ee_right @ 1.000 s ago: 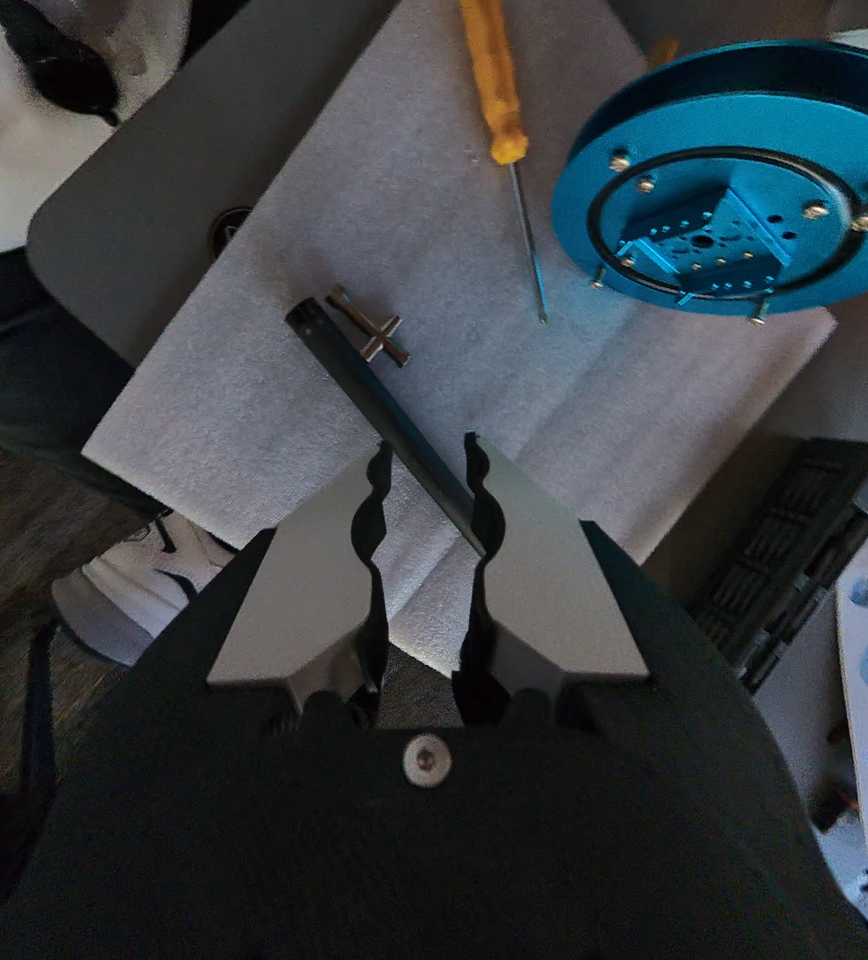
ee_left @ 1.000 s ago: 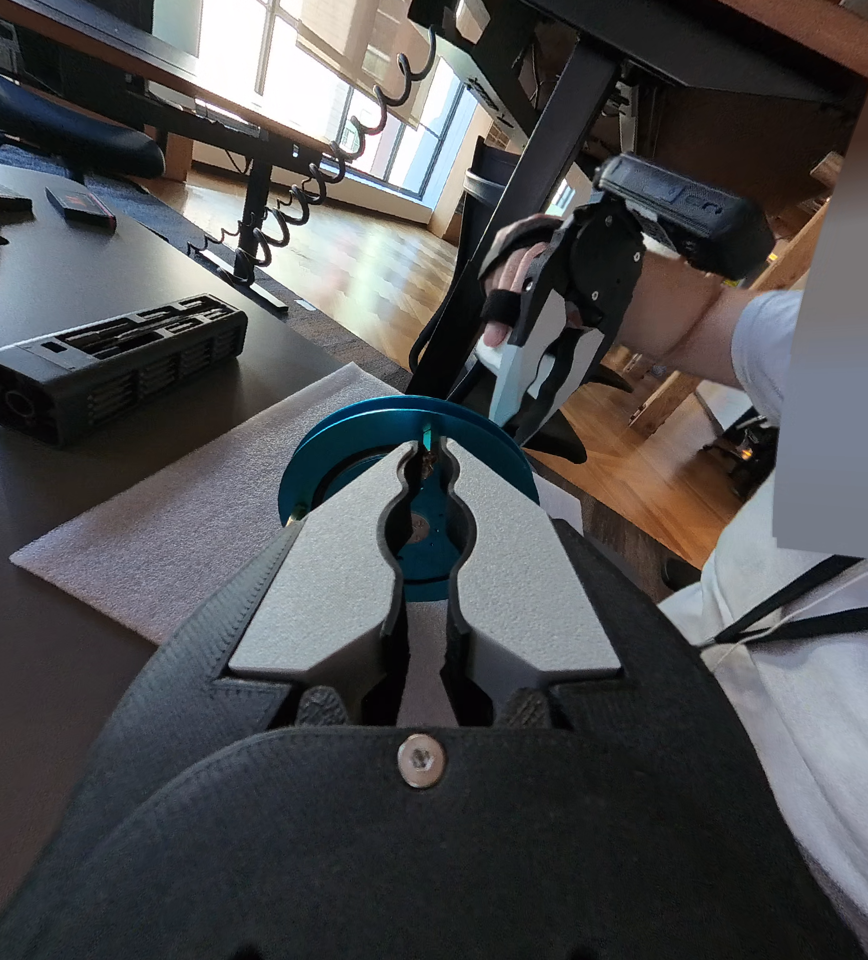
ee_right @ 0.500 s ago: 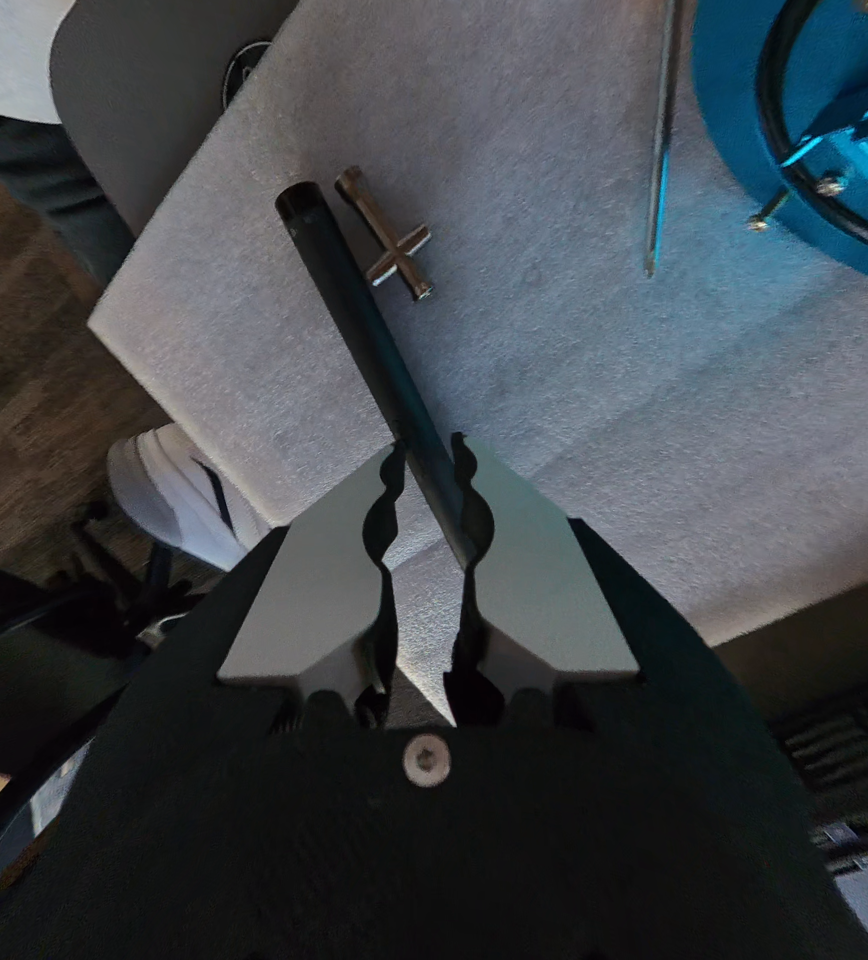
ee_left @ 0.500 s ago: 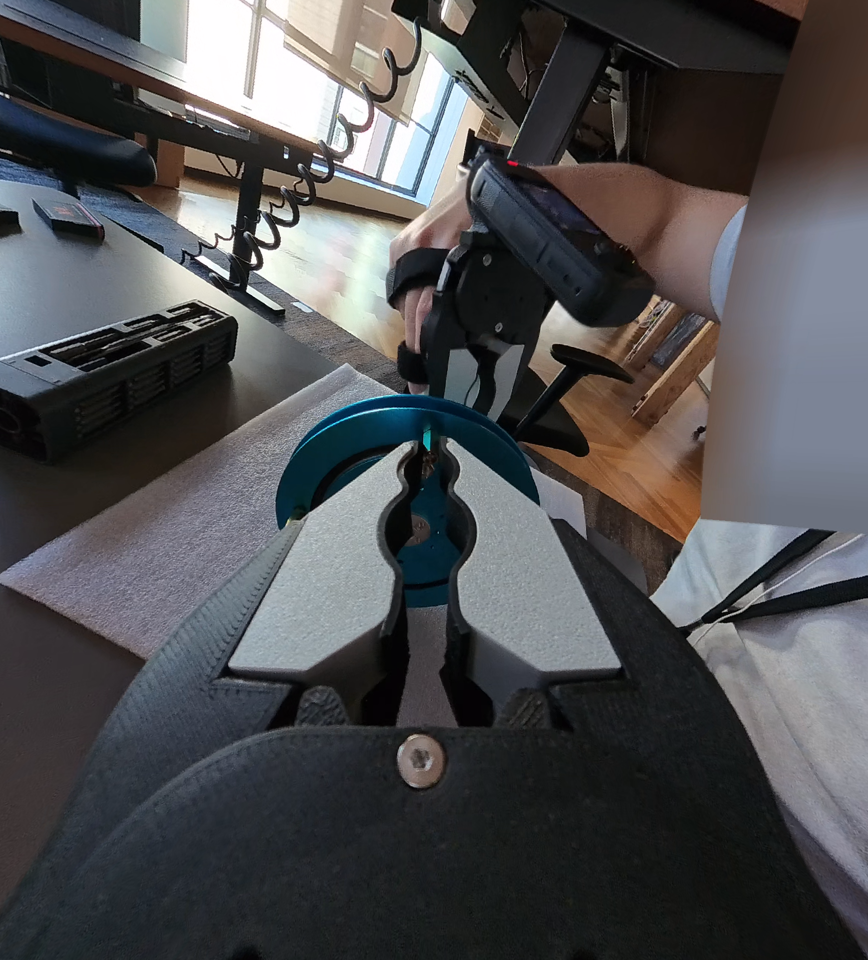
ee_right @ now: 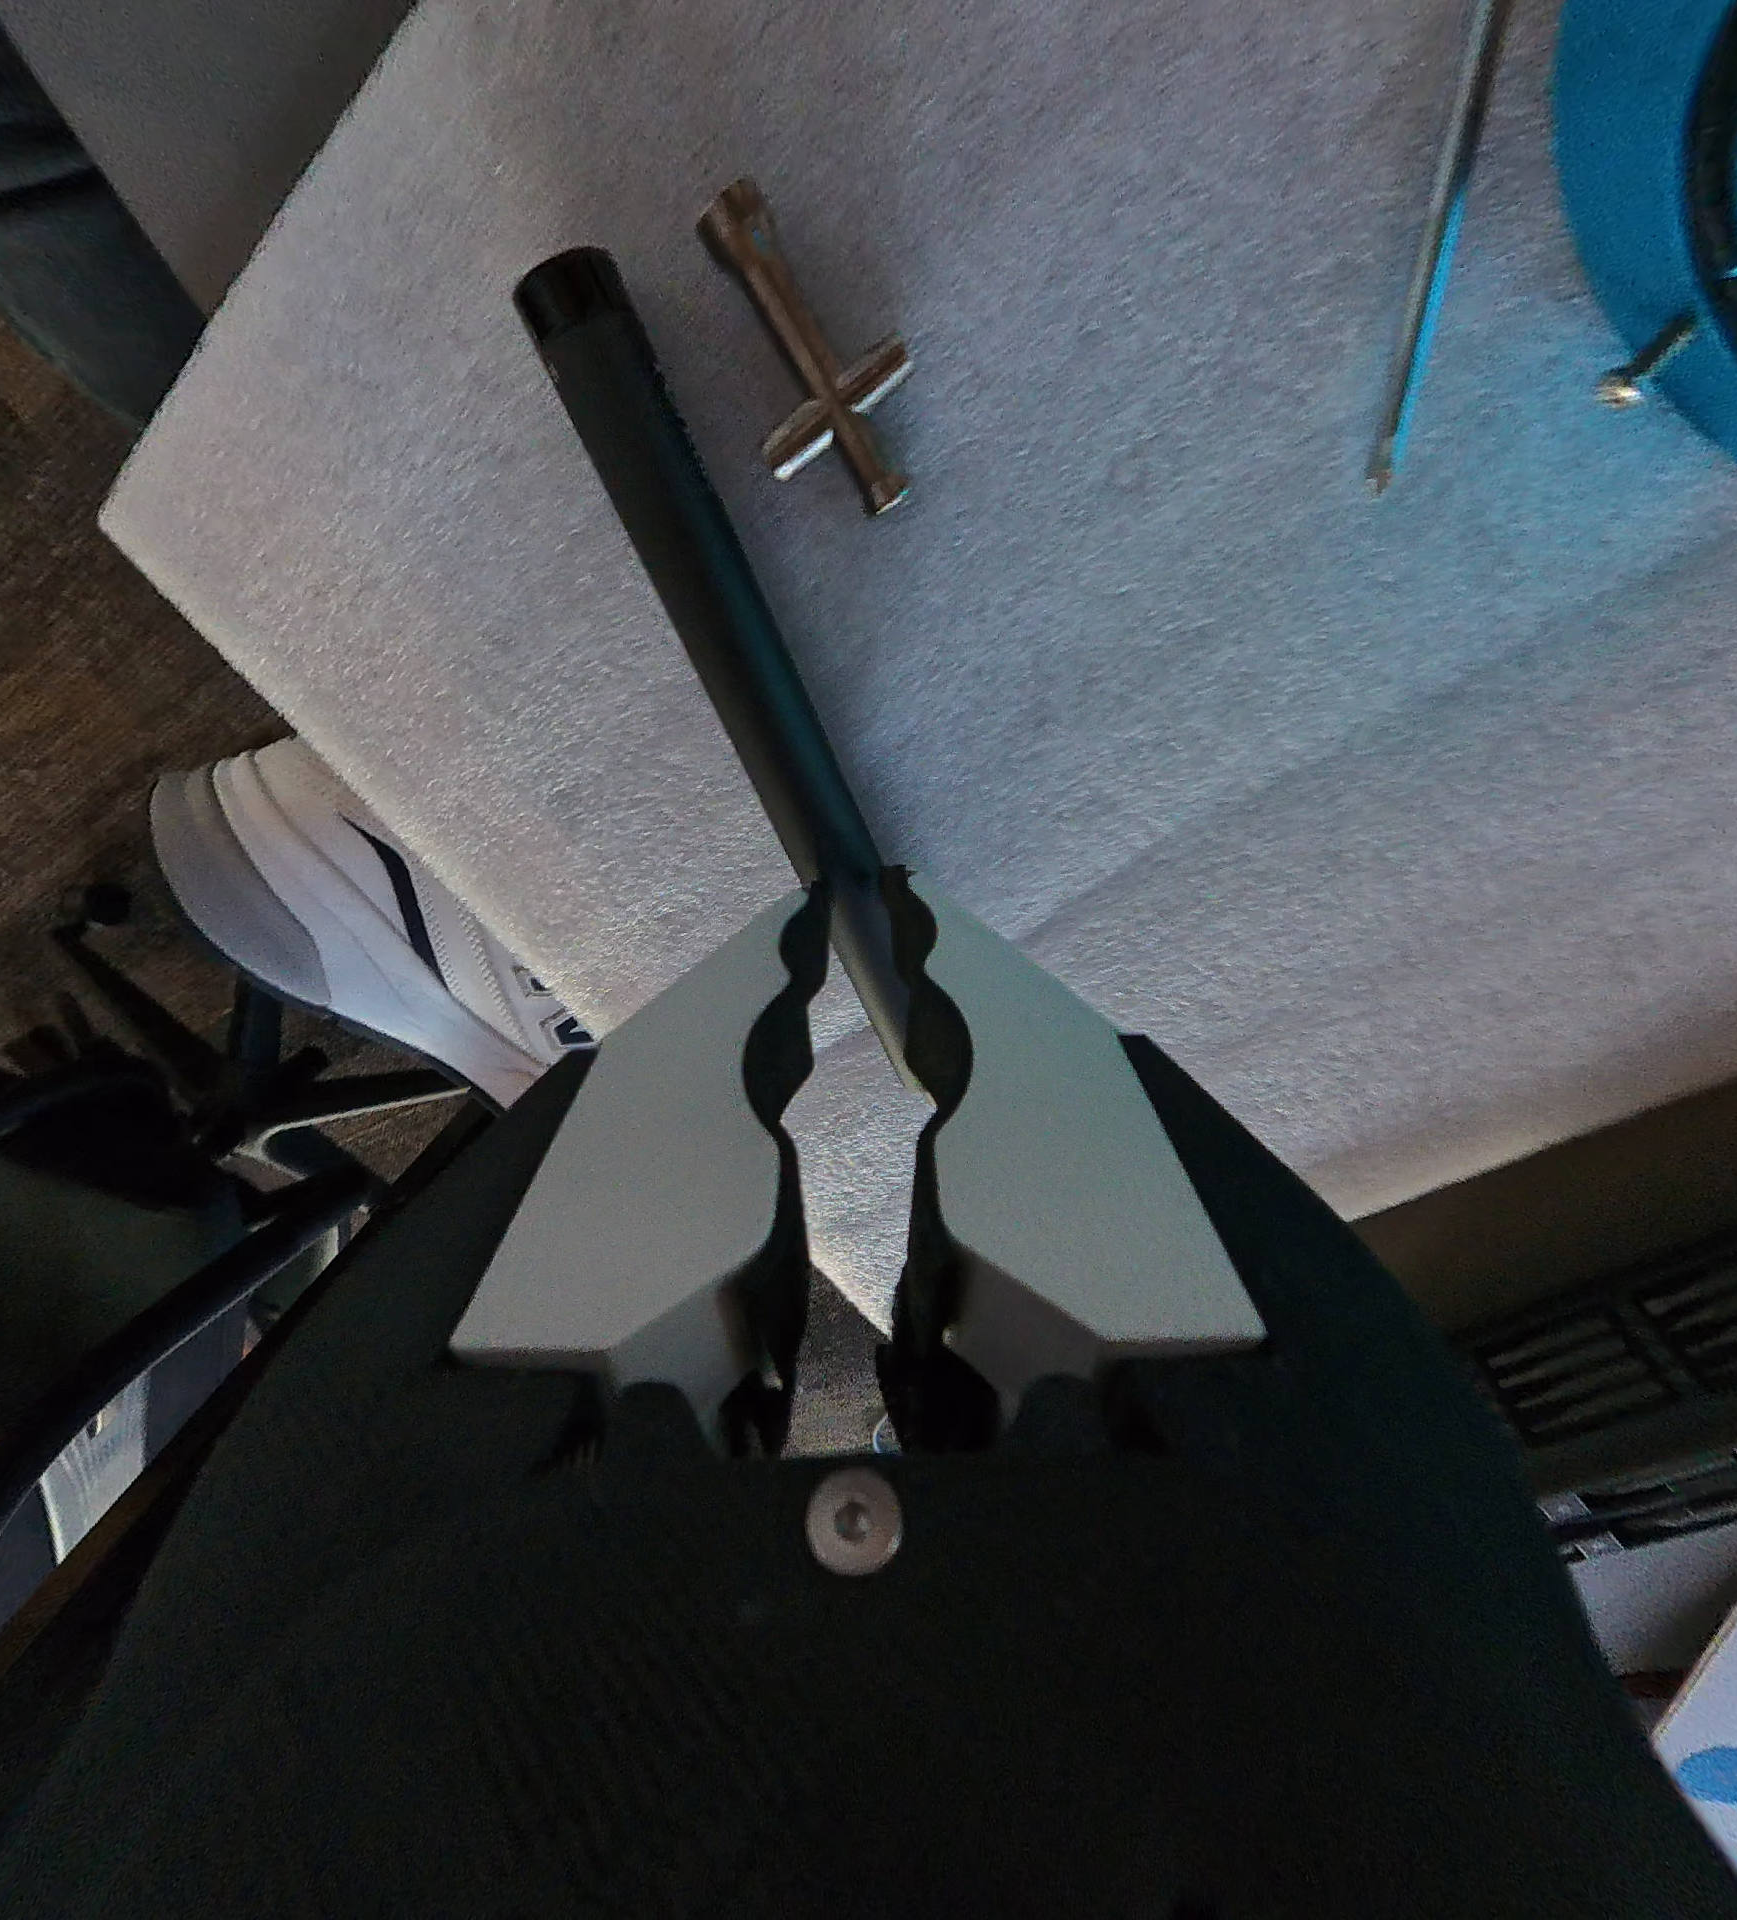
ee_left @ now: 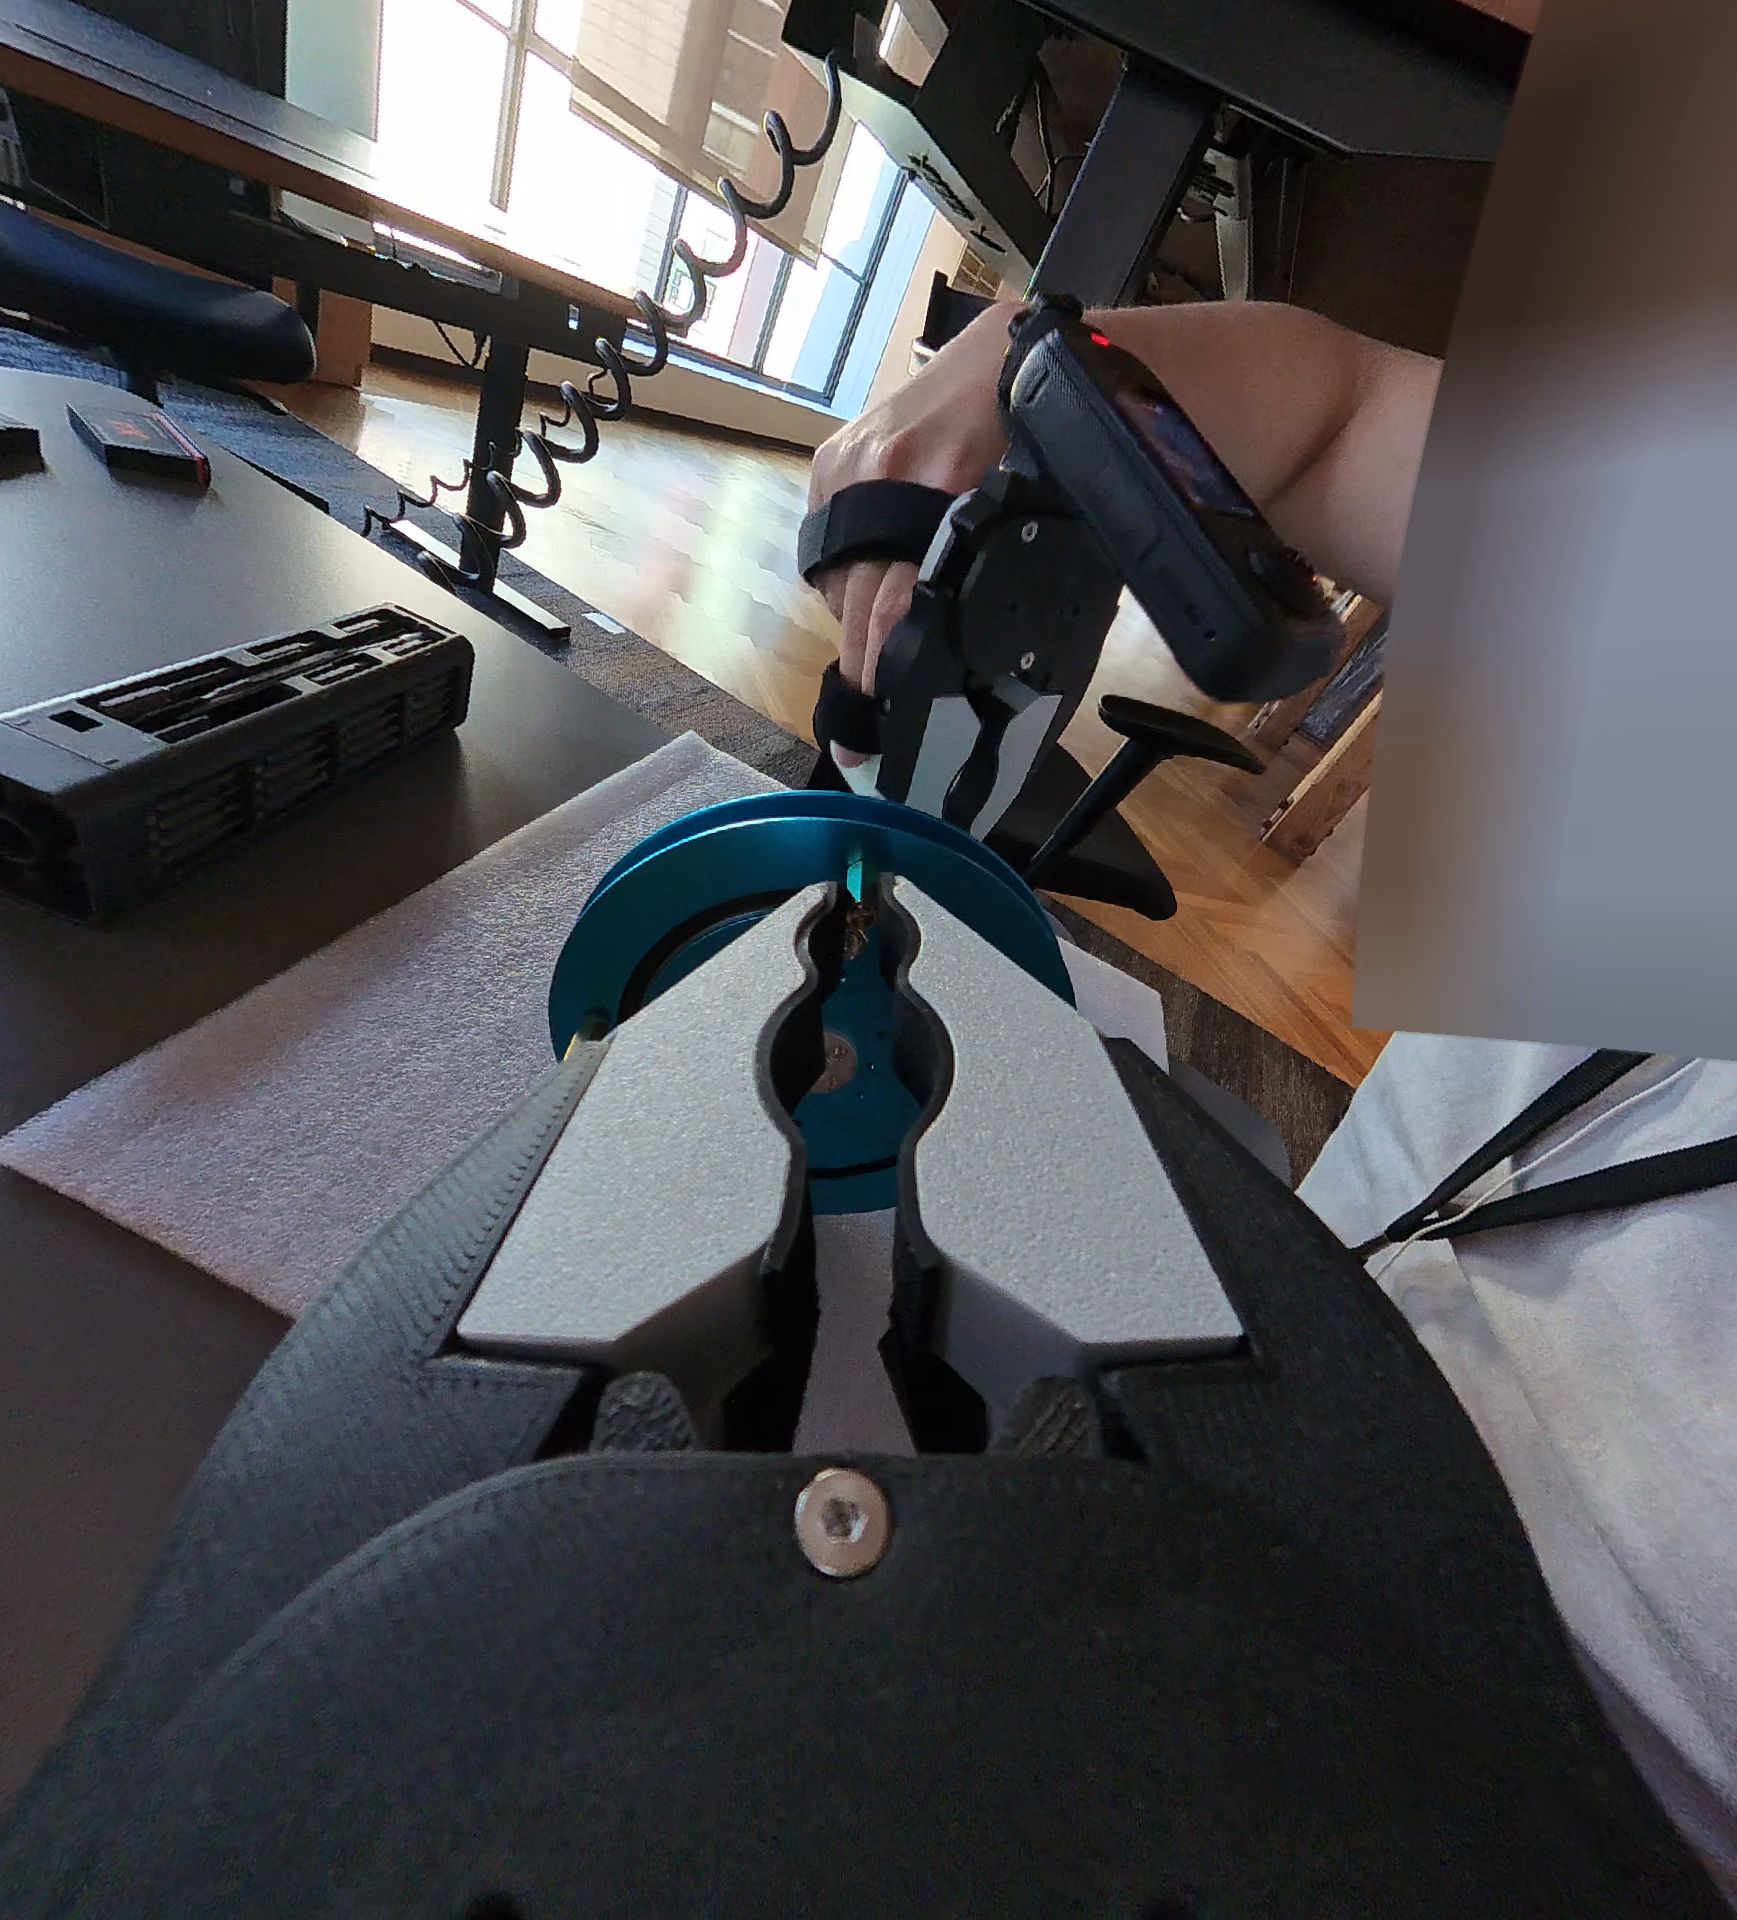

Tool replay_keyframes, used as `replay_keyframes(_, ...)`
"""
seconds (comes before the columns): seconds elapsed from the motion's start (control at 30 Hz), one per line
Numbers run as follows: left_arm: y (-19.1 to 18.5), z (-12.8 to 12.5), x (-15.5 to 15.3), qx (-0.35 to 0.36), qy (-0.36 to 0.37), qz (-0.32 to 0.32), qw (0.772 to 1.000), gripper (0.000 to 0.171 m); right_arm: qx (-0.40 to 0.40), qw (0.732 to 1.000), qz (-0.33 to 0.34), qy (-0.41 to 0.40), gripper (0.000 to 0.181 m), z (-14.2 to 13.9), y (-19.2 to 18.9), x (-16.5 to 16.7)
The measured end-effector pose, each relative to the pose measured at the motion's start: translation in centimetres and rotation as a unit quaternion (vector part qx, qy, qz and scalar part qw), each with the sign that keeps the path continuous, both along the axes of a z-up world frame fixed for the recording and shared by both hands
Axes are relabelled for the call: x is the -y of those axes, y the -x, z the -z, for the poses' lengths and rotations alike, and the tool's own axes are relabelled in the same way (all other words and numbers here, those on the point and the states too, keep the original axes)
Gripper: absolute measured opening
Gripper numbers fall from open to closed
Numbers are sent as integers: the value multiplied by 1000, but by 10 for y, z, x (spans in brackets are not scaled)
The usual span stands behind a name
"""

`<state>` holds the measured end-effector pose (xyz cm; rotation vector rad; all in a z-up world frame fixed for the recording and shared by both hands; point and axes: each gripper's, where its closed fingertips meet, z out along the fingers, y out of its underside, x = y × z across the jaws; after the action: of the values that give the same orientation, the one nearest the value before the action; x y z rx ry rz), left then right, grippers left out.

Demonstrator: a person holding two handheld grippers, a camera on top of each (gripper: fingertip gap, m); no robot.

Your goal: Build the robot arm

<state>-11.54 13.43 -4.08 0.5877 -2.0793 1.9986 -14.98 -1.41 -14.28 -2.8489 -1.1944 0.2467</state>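
My left gripper (ee_left: pixel 859 896) is shut on a part of the blue metal wheel (ee_left: pixel 677 883), which stands tilted on the grey foam mat (ee_left: pixel 344 1039). My right gripper (ee_right: pixel 859 883) is shut on the near end of a black rod (ee_right: pixel 656 499) that lies on the foam mat (ee_right: pixel 1207 727) and points away to the upper left. A small cross-shaped metal wrench (ee_right: pixel 822 384) lies just right of the rod. The blue wheel (ee_right: pixel 1633 260) shows at the top right, with a thin screwdriver shaft (ee_right: pixel 1425 260) beside it. In the left wrist view the right gripper (ee_left: pixel 957 774) points down behind the wheel.
A black slotted box (ee_left: pixel 199 748) lies on the dark table left of the mat. Small black cases (ee_left: pixel 137 447) lie farther back. A person in a white shirt (ee_left: pixel 1622 1455) sits at the right; a white shoe (ee_right: pixel 324 914) shows below the table edge. My right fingertips sit around 20 cm from my left ones. About 8 cm separates my right fingertips from the small cross-shaped metal wrench (ee_right: pixel 822 384).
My right gripper has moved down onto the black rod and its jaws have narrowed around it. In the left wrist view the right hand has swung left behind the wheel. My left gripper has stayed put.
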Motion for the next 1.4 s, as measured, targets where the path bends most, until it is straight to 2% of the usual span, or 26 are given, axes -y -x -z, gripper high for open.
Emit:
replay_keyframes(0.23,0,0,0,-1,1,-1,1000,4,-9,1000,17,13,3,0,-5,6)
replay_keyframes(0.43,-1,0,-1,-1,2,-4,1000,4,0,1000,20,-1,11,-5,-11,2)
replay_keyframes(0.6,0,0,-1,0,2,-3,1000,4,-23,1000,15,-16,14,-6,-10,-11)
replay_keyframes(0.83,0,0,-1,0,3,-3,1000,4,-47,997,-8,61,17,4,-7,-6)
replay_keyframes(1.1,0,0,0,-4,5,1,1000,4,-48,995,0,92,3,0,-2,3)
replay_keyframes(1.23,2,0,1,-2,3,3,1000,4,-33,994,-7,103,15,2,-1,9)
replay_keyframes(1.4,2,0,0,0,4,0,1000,4,-16,997,-18,75,20,1,-5,2)
